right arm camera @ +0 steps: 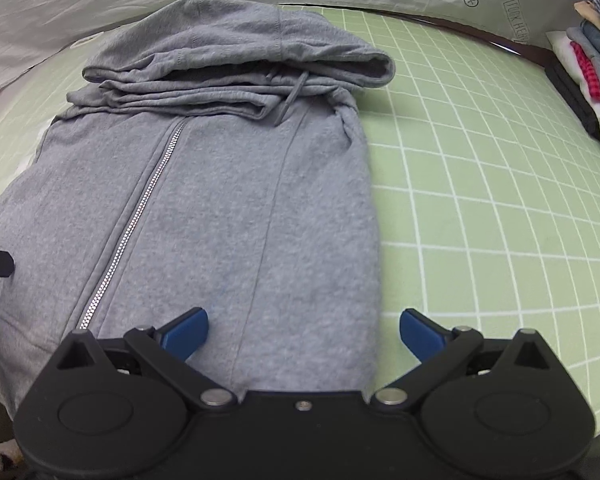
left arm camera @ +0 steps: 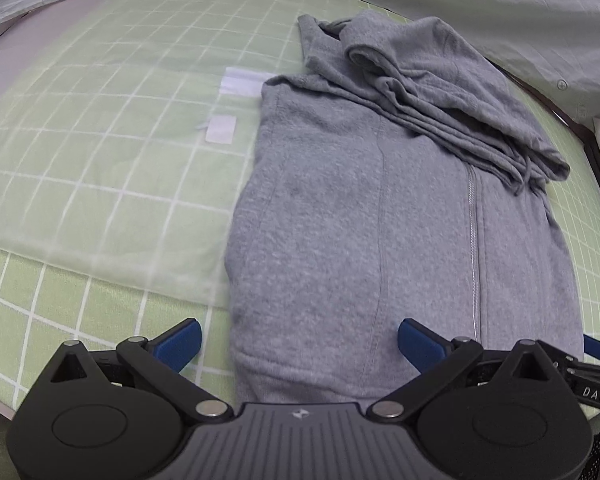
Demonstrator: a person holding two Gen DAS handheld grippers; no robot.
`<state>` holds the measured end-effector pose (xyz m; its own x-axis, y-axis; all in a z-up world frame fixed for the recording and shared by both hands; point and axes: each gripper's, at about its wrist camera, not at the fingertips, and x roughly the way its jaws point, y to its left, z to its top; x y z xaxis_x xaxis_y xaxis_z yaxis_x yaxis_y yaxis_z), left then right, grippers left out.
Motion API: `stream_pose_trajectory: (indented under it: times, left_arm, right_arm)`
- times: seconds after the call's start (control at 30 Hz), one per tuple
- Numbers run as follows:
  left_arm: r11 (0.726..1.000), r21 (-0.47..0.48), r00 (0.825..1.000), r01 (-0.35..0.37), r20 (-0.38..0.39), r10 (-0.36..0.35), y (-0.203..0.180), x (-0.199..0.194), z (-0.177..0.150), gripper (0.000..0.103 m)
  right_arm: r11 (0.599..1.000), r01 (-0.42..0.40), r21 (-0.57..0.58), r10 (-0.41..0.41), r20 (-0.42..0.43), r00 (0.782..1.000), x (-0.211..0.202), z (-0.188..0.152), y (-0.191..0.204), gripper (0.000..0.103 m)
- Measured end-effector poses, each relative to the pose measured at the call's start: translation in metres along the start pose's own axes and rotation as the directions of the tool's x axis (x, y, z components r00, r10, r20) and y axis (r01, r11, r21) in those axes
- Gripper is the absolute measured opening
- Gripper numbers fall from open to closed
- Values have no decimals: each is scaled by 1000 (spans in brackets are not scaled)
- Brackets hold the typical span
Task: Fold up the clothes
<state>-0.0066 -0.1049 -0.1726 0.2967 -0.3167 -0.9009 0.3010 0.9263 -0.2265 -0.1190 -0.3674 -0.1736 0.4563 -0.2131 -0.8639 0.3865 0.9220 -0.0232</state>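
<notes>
Grey zip hoodie (left arm camera: 380,220) lying on green grid surface (left arm camera: 100,140), sleeves tucked in, hood folded down. You're holding left hand-held gripper (left arm camera: 300,344) and right hand-held gripper (right arm camera: 304,334) spread, empty, over hem; crosswise fold looking left.

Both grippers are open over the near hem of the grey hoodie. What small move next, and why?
Probably lower both and close on the near hem. The grey hoodie lies zipped, sleeves tucked, hood folded onto its chest, so what seems left is the bottom-to-top fold. The left gripper and right gripper each hang open above a hem corner, holding nothing.
</notes>
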Motion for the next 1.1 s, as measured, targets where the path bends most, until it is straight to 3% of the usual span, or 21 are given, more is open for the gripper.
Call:
stream_pose_trajectory:
  times: [0.17, 0.33, 0.43, 0.47, 0.5, 0.57, 0.6, 0.63, 0.73, 0.83, 1.1]
  left_arm:
    - [999, 26, 999, 32, -14, -32, -4, -4, -10, 100]
    - [999, 32, 999, 42, 0, -42, -6, -10, -18, 90]
    - [999, 29, 999, 35, 9, -35, -4, -14, -18, 72]
    - [999, 26, 999, 47, 8, -47, -2, -15, -18, 54]
    - [995, -1, 995, 95, -2, -95, 2, -14, -18, 34]
    - [978, -87, 982, 190, -6, -191, 9, -13, -20, 18]
    - [975, -99, 980, 198, 1, -199, 9, -14, -20, 17]
    - [972, -107, 978, 207, 10, -207, 8, -16, -19, 16]
    - [965, -81, 967, 251, 67, -246, 3, -33, -9, 15]
    - [945, -95, 944, 312, 140, -298, -1, -52, 8, 14]
    - [888, -146, 870, 436, 321, -374, -1, -71, 70, 14]
  right_arm:
    - [999, -4, 36, 4, -8, 1000, -5, -5, -2, 103]
    - [999, -40, 33, 42, -42, 998, -8, -17, 1, 101]
    - [997, -64, 53, 66, -43, 997, -8, -18, -1, 93]
    - [996, -71, 51, 73, -37, 997, -10, -18, -1, 88]
    - [995, -89, 37, 90, -30, 995, -12, -18, 0, 77]
    - [991, -134, 7, 134, -20, 991, -16, -16, 4, 45]
    - [988, -157, -5, 157, -18, 987, -18, -14, 6, 23]
    - [983, -181, -17, 180, -17, 983, -20, -13, 8, 21]
    - [970, -243, -5, 244, 19, 970, -30, -1, 1, 17]
    - [955, -295, 37, 292, 67, 954, -42, 17, -10, 17]
    - [923, -364, 124, 333, 218, 917, -54, 81, -41, 17]
